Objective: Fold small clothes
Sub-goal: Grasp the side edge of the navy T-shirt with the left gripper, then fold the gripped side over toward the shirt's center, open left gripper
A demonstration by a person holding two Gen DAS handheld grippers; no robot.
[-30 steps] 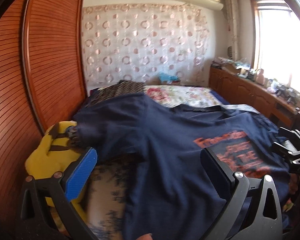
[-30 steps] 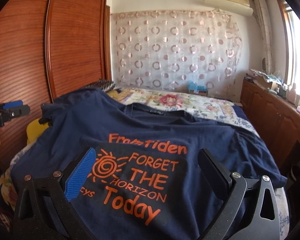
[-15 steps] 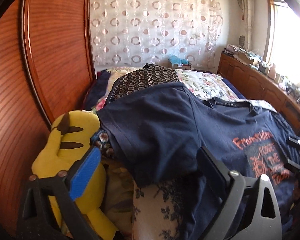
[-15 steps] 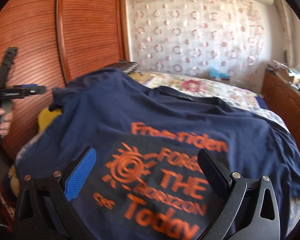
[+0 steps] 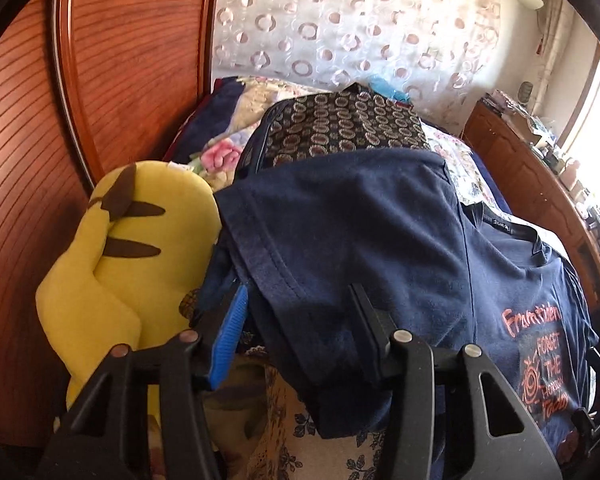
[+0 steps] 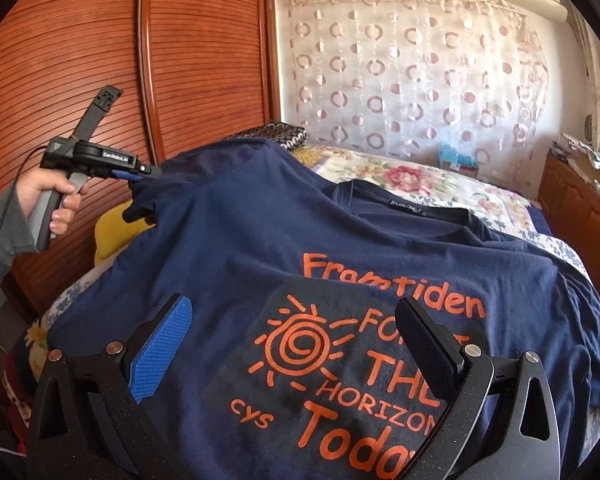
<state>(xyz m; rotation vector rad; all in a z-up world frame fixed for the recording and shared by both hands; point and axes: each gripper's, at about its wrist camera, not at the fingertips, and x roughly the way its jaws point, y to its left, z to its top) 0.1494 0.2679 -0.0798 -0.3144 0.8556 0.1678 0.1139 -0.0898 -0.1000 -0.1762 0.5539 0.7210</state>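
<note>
navy cotton fills both views: a dark blue t-shirt with orange print lies face up across the flowered bed, its collar toward the curtain and its left sleeve draped over the bed's edge beside a yellow plush toy.

a second ago the left gripper hung wide open over the middle of the shirt — since then it has swung out to the sleeve, tipped further down, and its jaws are closing. the sleeve hem now sits between them; the blue pad looks to be at the cloth's edge and the dark pad is half buried in the fabric, yet i can't see a firm pinch, so i'd call it not yet gripping. seen from the right wrist, the person's hand holds that tool at the shirt's far left corner.

the right gripper has drifted only a little, in over the printed chest. its jaws stand wide apart with nothing clamped — the sun graphic just shows between them.

what this means: the fold is only starting. taking the sleeve is likely the first move, to bring it in across the body; the shirt is otherwise spread and unfolded.

as for containers, none belongs to the task. the wooden cabinet by the window has clutter on its top, too small to name, and its doors are closed.
</note>
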